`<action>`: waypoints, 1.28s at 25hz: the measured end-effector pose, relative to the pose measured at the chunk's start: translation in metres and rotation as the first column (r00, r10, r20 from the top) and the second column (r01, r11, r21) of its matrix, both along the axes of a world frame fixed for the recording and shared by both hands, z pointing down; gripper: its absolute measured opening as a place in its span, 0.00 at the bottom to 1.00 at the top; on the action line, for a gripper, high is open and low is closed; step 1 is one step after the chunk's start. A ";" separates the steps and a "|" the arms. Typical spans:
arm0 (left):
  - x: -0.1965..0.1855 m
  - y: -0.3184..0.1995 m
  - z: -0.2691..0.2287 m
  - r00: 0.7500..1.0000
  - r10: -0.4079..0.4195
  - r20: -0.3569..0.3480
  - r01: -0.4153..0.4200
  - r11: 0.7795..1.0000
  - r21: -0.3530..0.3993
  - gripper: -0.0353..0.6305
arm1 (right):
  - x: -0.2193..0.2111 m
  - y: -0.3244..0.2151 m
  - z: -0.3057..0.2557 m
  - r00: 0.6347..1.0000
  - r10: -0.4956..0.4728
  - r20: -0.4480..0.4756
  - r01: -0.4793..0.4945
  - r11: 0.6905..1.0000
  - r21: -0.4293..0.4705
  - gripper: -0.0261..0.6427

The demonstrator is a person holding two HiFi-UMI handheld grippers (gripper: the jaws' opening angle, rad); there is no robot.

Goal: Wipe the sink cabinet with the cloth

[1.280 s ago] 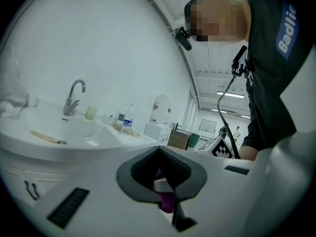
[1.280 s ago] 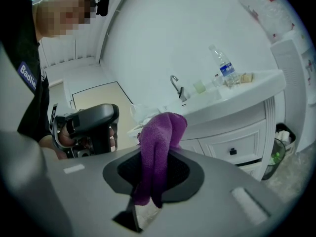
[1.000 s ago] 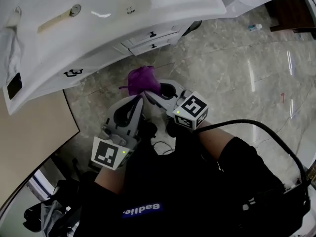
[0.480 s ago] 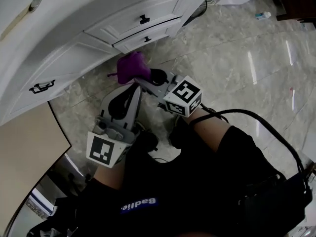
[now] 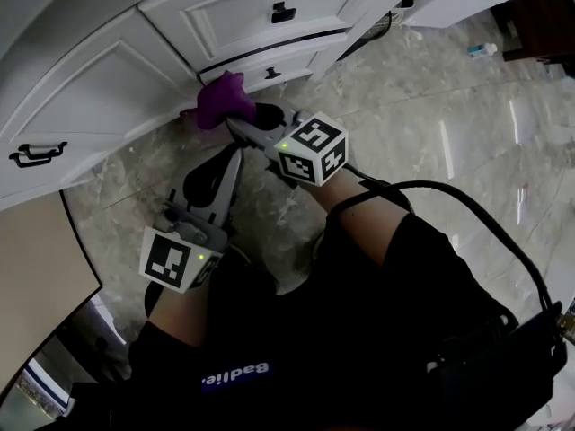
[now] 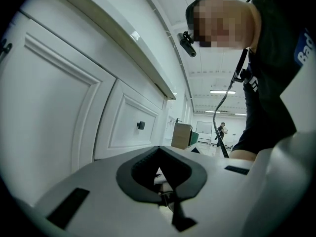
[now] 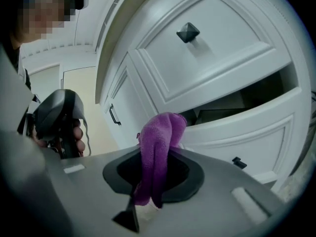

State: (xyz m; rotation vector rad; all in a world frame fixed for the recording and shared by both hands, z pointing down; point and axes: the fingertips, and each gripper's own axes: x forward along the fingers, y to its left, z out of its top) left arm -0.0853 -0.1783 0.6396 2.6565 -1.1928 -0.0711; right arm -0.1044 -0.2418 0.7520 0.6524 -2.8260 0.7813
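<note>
Contact is the news: the fluffy purple cloth, which hung over the marble floor a second ago, now seems to touch the white panelled sink cabinet just left of its lower drawer, so I judge the wiping is only starting. My right gripper reaches far and left, jaws clamped on the cloth. My left gripper hangs nearer, jaws together on nothing.
</note>
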 end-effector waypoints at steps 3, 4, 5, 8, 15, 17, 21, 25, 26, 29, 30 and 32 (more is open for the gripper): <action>-0.002 -0.003 0.000 1.000 0.018 0.019 -0.018 0.999 0.033 0.06 | 0.004 -0.014 0.018 0.999 0.041 -0.013 -0.041 0.999 -0.032 0.15; -0.001 -0.005 -0.001 0.999 0.026 0.022 -0.027 0.999 0.044 0.06 | 0.008 -0.019 0.022 0.998 0.061 -0.010 -0.062 0.997 -0.047 0.15; 0.001 -0.006 -0.001 0.999 0.035 0.024 -0.036 0.998 0.052 0.06 | 0.013 -0.025 0.025 0.996 0.084 -0.006 -0.084 0.995 -0.062 0.15; 0.008 -0.005 0.006 0.997 0.066 0.037 -0.068 0.996 0.054 0.06 | 0.038 -0.045 0.029 0.987 0.161 0.002 -0.160 0.983 -0.091 0.15; 0.027 -0.005 0.014 0.988 0.145 0.047 -0.148 0.988 0.048 0.06 | 0.109 -0.083 0.024 0.945 0.326 -0.005 -0.325 0.940 -0.102 0.15; 0.031 -0.005 0.014 0.986 0.161 0.048 -0.163 0.985 0.050 0.06 | 0.132 -0.091 0.023 0.926 0.377 -0.006 -0.375 0.921 -0.108 0.15; 0.035 -0.005 0.011 0.982 0.180 0.050 -0.183 0.981 0.063 0.06 | 0.185 -0.109 0.019 0.866 0.500 -0.002 -0.497 0.859 -0.122 0.15; 0.035 -0.005 0.011 0.980 0.191 0.053 -0.195 0.978 0.073 0.06 | 0.237 -0.121 0.018 0.789 0.614 -0.024 -0.612 0.782 -0.117 0.15; 0.034 -0.005 0.011 0.980 0.192 0.052 -0.195 0.978 0.072 0.06 | 0.246 -0.122 0.019 0.772 0.635 -0.032 -0.634 0.765 -0.116 0.15; 0.034 -0.006 0.011 0.979 0.195 0.053 -0.199 0.977 0.073 0.06 | 0.250 -0.116 0.025 0.763 0.643 -0.066 -0.646 0.755 -0.112 0.15; 0.034 -0.006 0.011 0.979 0.198 0.055 -0.202 0.977 0.075 0.06 | 0.239 -0.109 0.027 0.783 0.618 -0.076 -0.622 0.775 -0.110 0.15; 0.034 -0.006 0.011 0.978 0.202 0.058 -0.206 0.975 0.078 0.06 | 0.204 -0.092 0.030 0.843 0.532 -0.083 -0.538 0.836 -0.108 0.15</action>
